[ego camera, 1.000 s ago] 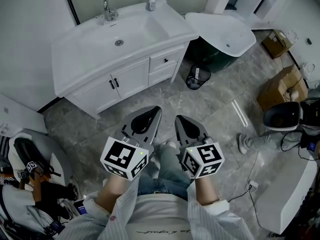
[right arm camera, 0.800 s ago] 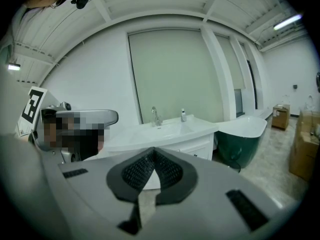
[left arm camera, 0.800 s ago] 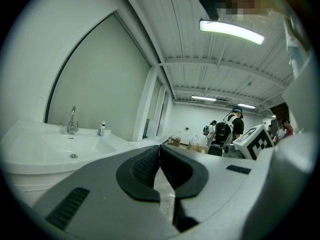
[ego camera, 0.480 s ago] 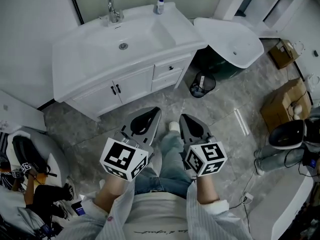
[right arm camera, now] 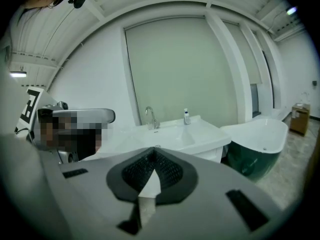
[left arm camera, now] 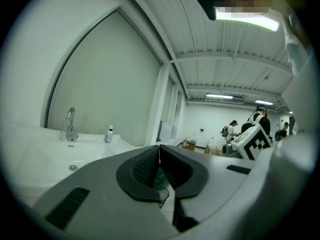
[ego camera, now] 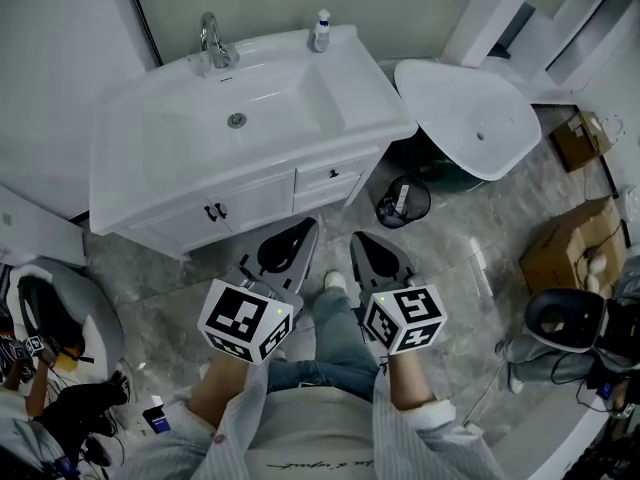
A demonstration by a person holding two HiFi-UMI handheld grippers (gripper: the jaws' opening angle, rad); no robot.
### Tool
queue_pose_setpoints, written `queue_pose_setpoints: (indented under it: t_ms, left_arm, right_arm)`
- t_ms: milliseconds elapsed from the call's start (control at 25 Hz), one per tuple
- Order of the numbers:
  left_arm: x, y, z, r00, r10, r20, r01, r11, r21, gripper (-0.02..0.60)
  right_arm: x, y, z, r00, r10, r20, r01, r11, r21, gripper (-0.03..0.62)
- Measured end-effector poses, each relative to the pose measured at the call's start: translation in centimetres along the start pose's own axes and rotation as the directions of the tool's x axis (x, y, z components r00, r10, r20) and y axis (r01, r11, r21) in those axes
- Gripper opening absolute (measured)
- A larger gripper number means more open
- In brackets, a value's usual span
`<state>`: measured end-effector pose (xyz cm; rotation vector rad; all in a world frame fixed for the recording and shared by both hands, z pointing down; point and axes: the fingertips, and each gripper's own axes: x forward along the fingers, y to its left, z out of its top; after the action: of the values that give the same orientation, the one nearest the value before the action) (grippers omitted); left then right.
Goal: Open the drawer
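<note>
White vanity (ego camera: 335, 93) on grey marble floor (ego camera: 450, 243).

Drawer handle (ego camera: 335, 174) tiny, shape unclear

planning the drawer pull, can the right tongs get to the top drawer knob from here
Probably yes: only bare floor lies between the right tongs and the top drawer knob; the bin sits aside. The tongs are shut, though.

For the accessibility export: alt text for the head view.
Seen from above, a person holds the left gripper and right gripper, jaws together and empty, toward a white bathroom vanity cabinet whose top white drawer is closed. A black mesh wastebasket stands beside it.
</note>
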<state>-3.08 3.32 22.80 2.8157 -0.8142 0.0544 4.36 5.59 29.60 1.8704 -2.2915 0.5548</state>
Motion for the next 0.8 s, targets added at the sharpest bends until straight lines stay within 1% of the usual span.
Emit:
queue_pose_setpoints:
  t_ms: [280,480,640,800]
  left_arm:
    - [8.6,1.1,1.6,0.998,0.068,0.0,-0.068,0.998,-0.009,0.017]
    - [13.3,1.8,2.0,0.991,0.131,0.009,-0.131,0.991,-0.021,0.017]
    - [16.0,2.3,1.9,0.982,0.187,0.017,-0.187,0.982,-0.03,0.017]
    - [17.2,2.8,1.6,0.971,0.24,0.014,-0.239,0.97,-0.039,0.017]
  right_arm:
    - [4.2,-6.6,4.0,0.996,0.081,-0.024,-0.081,0.996,-0.035,0.009]
    - [6.5,-10.3,5.6,0.988,0.147,-0.045,-0.15,0.987,-0.064,0.009]
    - [8.1,-12.4,6.0,0.977,0.201,-0.071,-0.206,0.975,-0.079,0.009]
    - [9.1,-13.5,6.0,0.963,0.25,-0.098,-0.258,0.962,-0.086,0.009]
